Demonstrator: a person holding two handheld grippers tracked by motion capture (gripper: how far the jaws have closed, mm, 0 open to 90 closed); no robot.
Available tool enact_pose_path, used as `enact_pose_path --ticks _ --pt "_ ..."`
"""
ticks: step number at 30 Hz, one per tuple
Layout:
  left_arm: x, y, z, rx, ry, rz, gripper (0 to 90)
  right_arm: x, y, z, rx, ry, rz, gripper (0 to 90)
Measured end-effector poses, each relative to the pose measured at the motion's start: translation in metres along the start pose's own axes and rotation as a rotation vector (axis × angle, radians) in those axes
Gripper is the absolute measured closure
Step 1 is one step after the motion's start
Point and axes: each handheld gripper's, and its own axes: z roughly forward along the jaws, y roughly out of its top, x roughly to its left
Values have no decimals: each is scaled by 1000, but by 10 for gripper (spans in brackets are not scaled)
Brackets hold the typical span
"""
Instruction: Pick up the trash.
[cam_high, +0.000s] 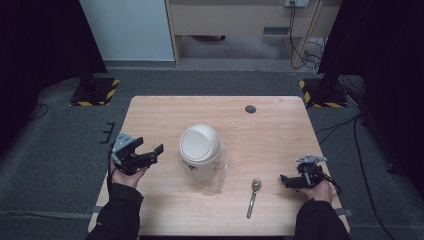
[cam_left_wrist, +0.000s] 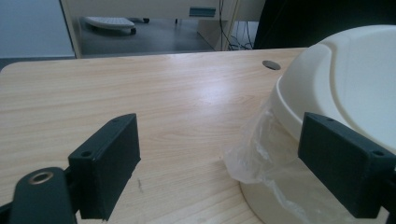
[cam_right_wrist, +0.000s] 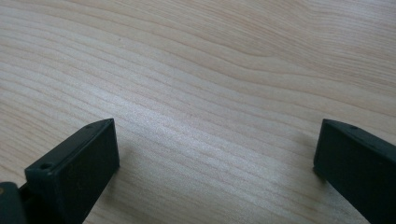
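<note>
The bench (cam_high: 280, 130) is a pale wood-grain top with rounded corners and a dark round grommet hole (cam_high: 250, 109) near its far edge. It stands on grey carpet (cam_high: 45, 145). Two black stands with yellow-and-black striped bases (cam_high: 95, 91) flank the far corners, and light wooden furniture (cam_high: 240, 20) with trailing cables (cam_high: 300, 50) lines the back of the room.

The cream swing-lid bin (cam_high: 199, 150) sits at the centre of the bench, slightly left of middle, with a clear plastic liner (cam_high: 217, 172) bunched around its lower body. In the left gripper view the bin is cut off by the right edge and partly masked by one finger (cam_left_wrist: 348, 170), so its base cannot be checked there. The print on the bin's front is too small to read.

The left gripper (cam_high: 145, 154) is held just beside the bin on its left, apart from it; its fingers stand wide open with nothing between them. The right gripper (cam_high: 287, 181) rests near the right edge of the bench, well apart from the bin; its fingers are likewise spread open over bare wood (cam_right_wrist: 210, 93).

A metal spoon (cam_high: 253, 196) lies on the bench between the bin and the right gripper, bowl pointing away from the person, touching neither. Dark sleeves (cam_high: 117, 215) enter from the bottom edge.
</note>
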Motion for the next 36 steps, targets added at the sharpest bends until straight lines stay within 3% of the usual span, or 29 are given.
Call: enact_pose_path --ticks 10,19,23,30,36 --pt "-14 12 16 -27 -38 13 104 1 0 0 -5 -1 0 4" --pt "-36 15 29 -19 -93 50 101 2 0 1 -8 3 -3 4" --pt "-43 14 36 12 -109 66 94 2 0 1 -9 5 -6 4" --pt "-52 8 54 81 -87 100 86 2 0 1 -10 4 -4 4" --pt "-53 6 63 109 -86 92 80 2 0 1 -12 5 -3 4"
